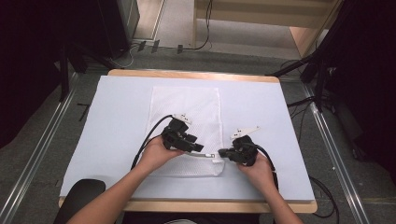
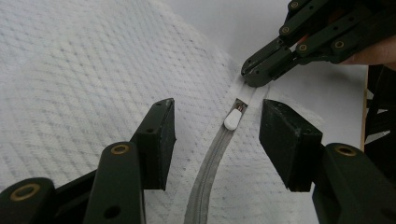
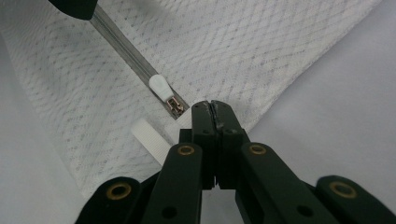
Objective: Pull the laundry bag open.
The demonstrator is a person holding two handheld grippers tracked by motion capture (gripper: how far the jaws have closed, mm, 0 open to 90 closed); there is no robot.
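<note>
One white zipper pull (image 2: 232, 120) is sitting at the near right end of the single mesh bag (image 1: 184, 112) — apparently not yet drawn along. The right gripper (image 3: 211, 108) is clamping the bag's end tab; the left gripper (image 2: 217, 140) is straddling the pull, jaws apart — grasping remains.

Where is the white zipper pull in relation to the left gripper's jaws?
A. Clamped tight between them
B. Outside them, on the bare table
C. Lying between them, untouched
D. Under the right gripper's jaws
C: in the left gripper view the zipper pull lies on the mesh bag in the gap of the left gripper, whose open jaws stand clear of it on both sides.
</note>
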